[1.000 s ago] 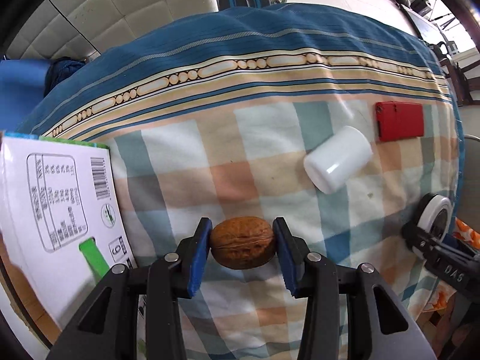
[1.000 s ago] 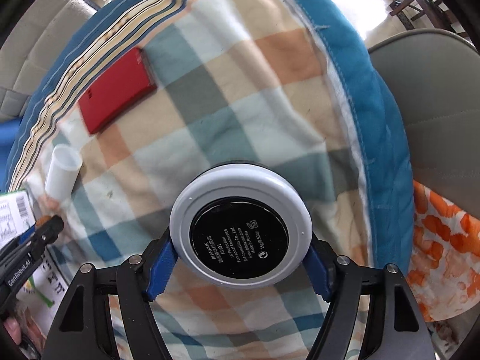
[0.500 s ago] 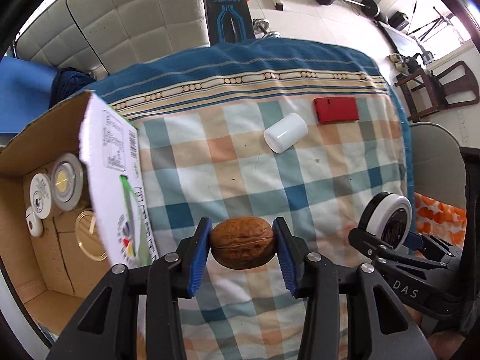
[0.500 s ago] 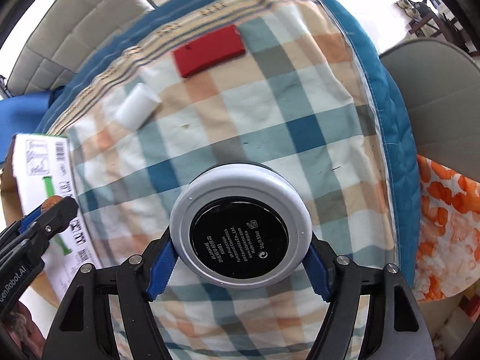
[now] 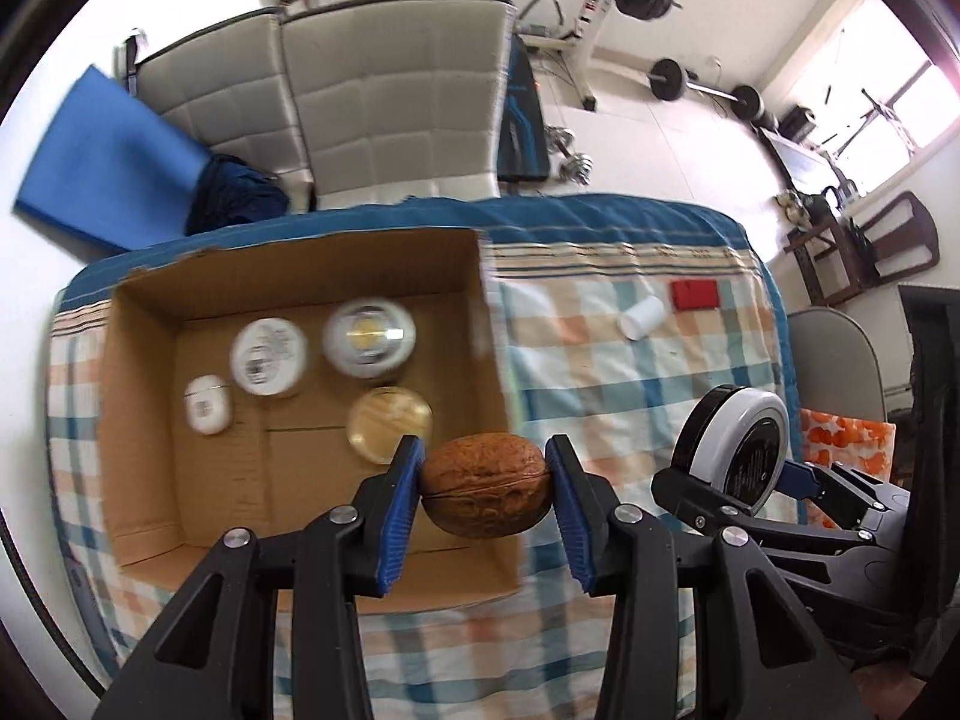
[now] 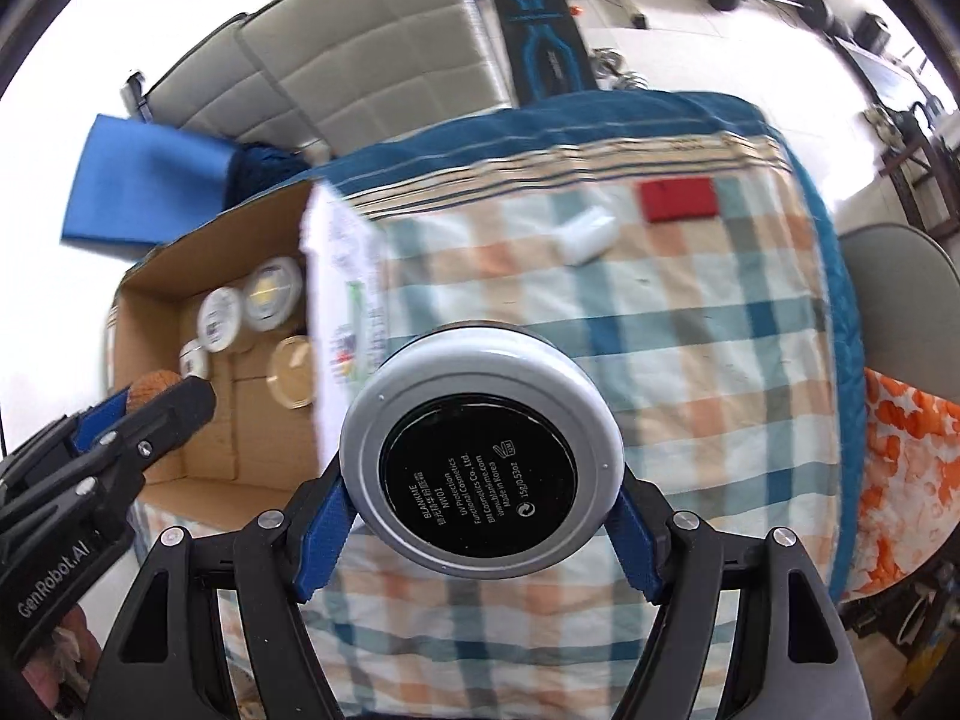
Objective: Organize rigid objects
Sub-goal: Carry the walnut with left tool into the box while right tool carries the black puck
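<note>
Walnut point(image 5: 486, 485) sits pinched in the left claw point(image 5: 486, 501) just past the cardboard box point(image 5: 144, 420) wall, and the round compact point(image 6: 480, 459) sits pinched in the right claw point(image 6: 480, 525); next, I think, both drop into the box.

The compact point(image 6: 480, 468) reads "BLANKME"; the left gripper point(image 6: 129, 399) "GenRobot.AI".
</note>
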